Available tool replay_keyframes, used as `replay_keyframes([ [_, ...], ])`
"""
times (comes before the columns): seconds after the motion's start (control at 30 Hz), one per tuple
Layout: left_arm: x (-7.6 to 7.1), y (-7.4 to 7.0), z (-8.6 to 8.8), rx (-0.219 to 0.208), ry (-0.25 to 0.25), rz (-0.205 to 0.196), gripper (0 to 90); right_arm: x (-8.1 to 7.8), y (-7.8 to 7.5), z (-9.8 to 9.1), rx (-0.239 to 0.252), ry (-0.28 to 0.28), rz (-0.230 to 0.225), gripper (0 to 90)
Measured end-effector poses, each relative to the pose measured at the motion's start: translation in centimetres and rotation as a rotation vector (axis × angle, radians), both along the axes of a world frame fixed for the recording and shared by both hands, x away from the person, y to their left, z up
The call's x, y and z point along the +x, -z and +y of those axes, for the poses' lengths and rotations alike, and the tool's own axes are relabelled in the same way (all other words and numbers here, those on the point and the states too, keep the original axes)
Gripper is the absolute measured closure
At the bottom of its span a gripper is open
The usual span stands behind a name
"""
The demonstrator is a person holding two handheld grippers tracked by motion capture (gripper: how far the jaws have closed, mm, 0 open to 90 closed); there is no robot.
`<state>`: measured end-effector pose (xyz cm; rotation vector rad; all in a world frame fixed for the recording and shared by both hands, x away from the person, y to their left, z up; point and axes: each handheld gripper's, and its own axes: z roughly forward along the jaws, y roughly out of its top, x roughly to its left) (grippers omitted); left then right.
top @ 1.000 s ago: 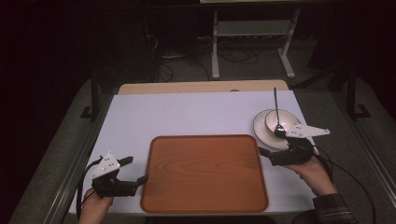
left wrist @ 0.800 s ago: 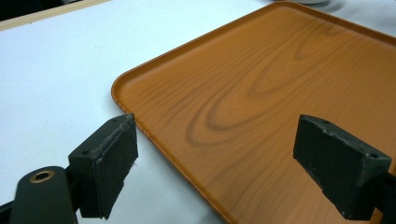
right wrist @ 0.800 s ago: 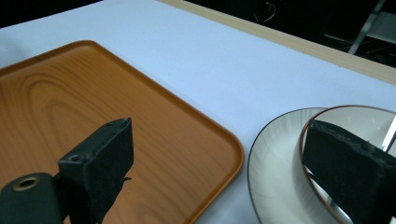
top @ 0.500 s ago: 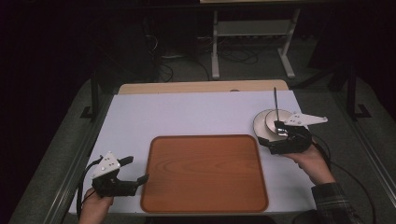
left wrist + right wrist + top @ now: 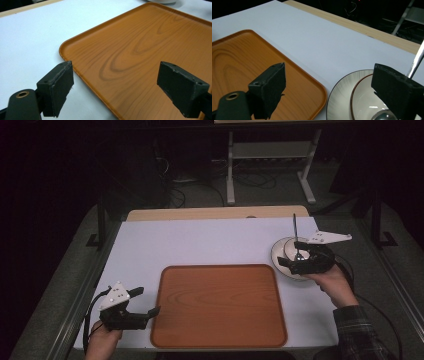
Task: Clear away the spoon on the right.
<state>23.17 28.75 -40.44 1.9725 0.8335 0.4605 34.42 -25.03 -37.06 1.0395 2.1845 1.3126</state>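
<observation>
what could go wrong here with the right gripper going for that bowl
The spoon stands loose in the bowl; a nudge from the open right gripper might tip it out. The bowl sits on a plate close to the tray rim, so a slide could knock the rim.

We see a table (image 5: 210, 213) with a pale wooden top, almost wholly covered by a white sheet (image 5: 200, 245) that leaves only a strip of wood bare along the far edge. On the sheet lies a brown wood-grain tray (image 5: 218, 305), near the front edge and about midway across. Just beside the tray's far right corner sits a white plate (image 5: 342, 100) carrying a bowl (image 5: 365, 100).
</observation>
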Motion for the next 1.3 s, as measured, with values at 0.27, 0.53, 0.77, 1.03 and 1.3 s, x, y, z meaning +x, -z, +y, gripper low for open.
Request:
replay_keyframes([
  [0.27, 0.1, 0.0, 0.0, 0.003, -0.005, -0.004, 13.4, 1.6, 0.0, -0.4, -0.011, 0.018, 0.017, 13.1],
  [0.53, 0.0, 0.0, 0.3, 0.001, -0.018, -0.007, 13.4, 3.1, -0.1, -0.9, -0.022, 0.037, 0.038, 22.8],
  [0.77, 0.0, 0.0, 0.3, -0.004, -0.024, -0.011, 13.4, 4.7, 0.1, -1.5, -0.029, 0.069, 0.059, 41.9],
  [1.03, -0.1, 0.0, 0.4, -0.005, -0.026, -0.007, 13.4, 6.9, 1.0, -1.8, -0.043, 0.124, 0.079, 67.9],
  [1.3, -0.3, 0.1, 0.5, 0.000, -0.032, -0.005, 13.4, 8.8, 1.0, -1.8, -0.041, 0.175, 0.091, 89.5],
])
